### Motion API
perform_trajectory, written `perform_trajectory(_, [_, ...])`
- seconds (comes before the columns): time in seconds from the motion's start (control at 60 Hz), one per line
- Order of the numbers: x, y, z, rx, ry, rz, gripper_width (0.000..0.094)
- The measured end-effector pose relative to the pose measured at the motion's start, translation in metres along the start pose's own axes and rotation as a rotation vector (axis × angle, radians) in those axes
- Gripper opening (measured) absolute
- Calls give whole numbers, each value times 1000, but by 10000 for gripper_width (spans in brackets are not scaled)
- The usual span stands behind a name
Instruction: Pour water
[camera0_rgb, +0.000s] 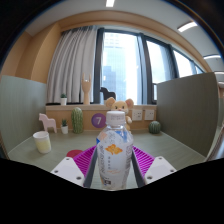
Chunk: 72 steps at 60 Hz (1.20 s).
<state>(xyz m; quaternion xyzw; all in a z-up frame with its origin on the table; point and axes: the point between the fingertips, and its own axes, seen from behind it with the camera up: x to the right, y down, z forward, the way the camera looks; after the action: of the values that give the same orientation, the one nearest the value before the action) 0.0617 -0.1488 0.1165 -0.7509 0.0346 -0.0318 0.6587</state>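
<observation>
1. Water bottle (114, 150) sits upright between the gripper (113, 172) fingers, long axis vertical, white cap up, orange label facing the camera.
2. Purple pads (84, 158) flank the bottle on both sides and look pressed against it; I read this as clamped on the bottle, held clear of or just over the table (30, 163).
3. Key relation: the cream cup (42, 142), the likely pour target, stands ahead and to the left of the bottle, well apart, upright, mouth open.
4. So the coming move calls for a shift left and forward to bring the bottle neck over the cup, then a roll toward it.
5. Gripper pose: level, pointing straight ahead at the window ledge; no tilt on the bottle.
6. Cap appears on; if so, pouring can't start until it comes off.
7. Background clutter on the ledge: teddy bear (120, 108), green cactus figure (78, 120), purple ball (98, 120). All beyond the bottle, not in the path.
</observation>
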Motion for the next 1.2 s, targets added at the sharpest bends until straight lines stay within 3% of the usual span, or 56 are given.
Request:
perform_trajectory(0.05, [3, 0, 5, 0, 12, -9, 546])
perform_trajectory(0.3, [2, -3, 9, 48, 33, -20, 354])
perform_trajectory(0.6, [-4, -6, 16, 27, 25, -71, 352])
perform_trajectory(0.783, [-31, -29, 51, 29, 16, -336, 350])
perform_trajectory(0.967, [-93, -60, 95, 82, 1, -771, 350])
perform_trajectory(1.2, [-180, -87, 129, 219, -1, -1323, 354])
